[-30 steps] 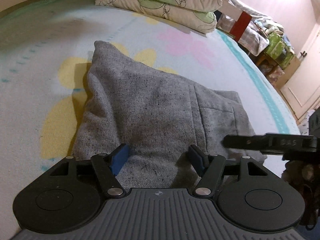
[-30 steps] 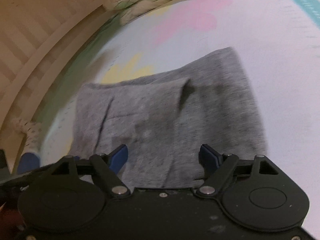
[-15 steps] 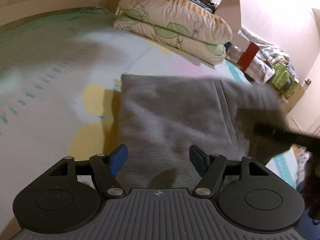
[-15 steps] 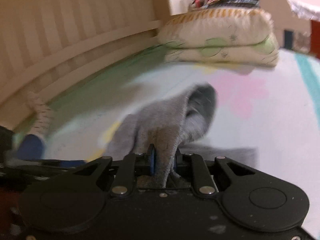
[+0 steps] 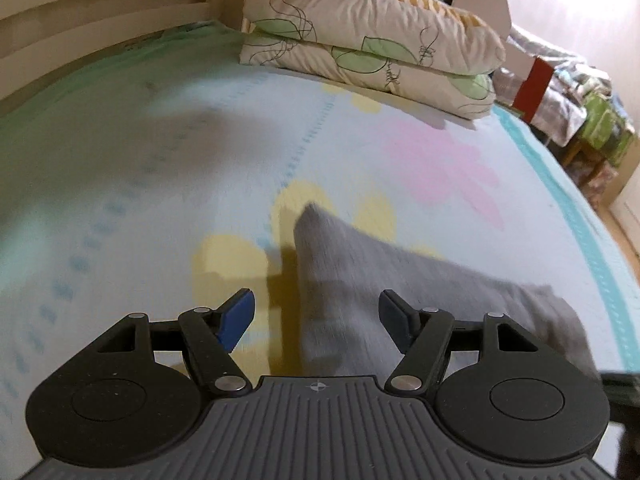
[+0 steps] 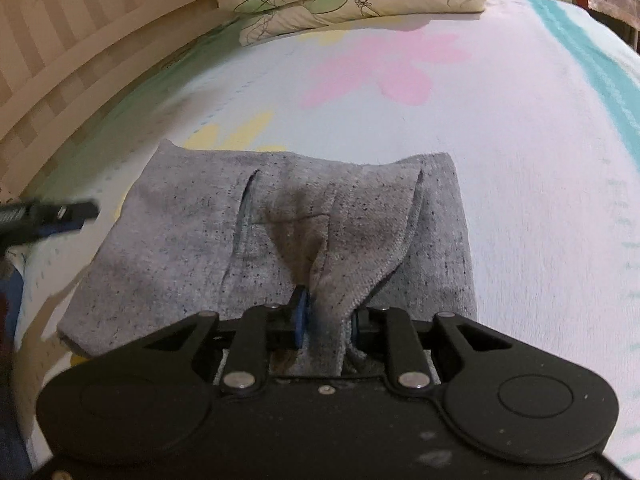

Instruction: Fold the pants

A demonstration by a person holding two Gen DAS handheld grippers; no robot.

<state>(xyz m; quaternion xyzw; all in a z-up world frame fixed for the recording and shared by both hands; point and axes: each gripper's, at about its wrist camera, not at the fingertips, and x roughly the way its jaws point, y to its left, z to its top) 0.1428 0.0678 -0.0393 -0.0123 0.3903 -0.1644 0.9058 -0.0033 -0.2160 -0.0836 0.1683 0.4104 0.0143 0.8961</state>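
Pants (image 6: 192, 240) blurred, near edge hidden, bunched

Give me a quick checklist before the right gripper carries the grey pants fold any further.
1. Right gripper shut on the folded grey knit pants; its jaws have just been opening slightly: ok.
2. Left gripper open, nothing pinched: ok.
3. Left gripper clear of the fabric: cannot tell.
4. Flowered bedsheet beyond the pants free: ok.
5. Stacked leaf-print pillows well away: ok.
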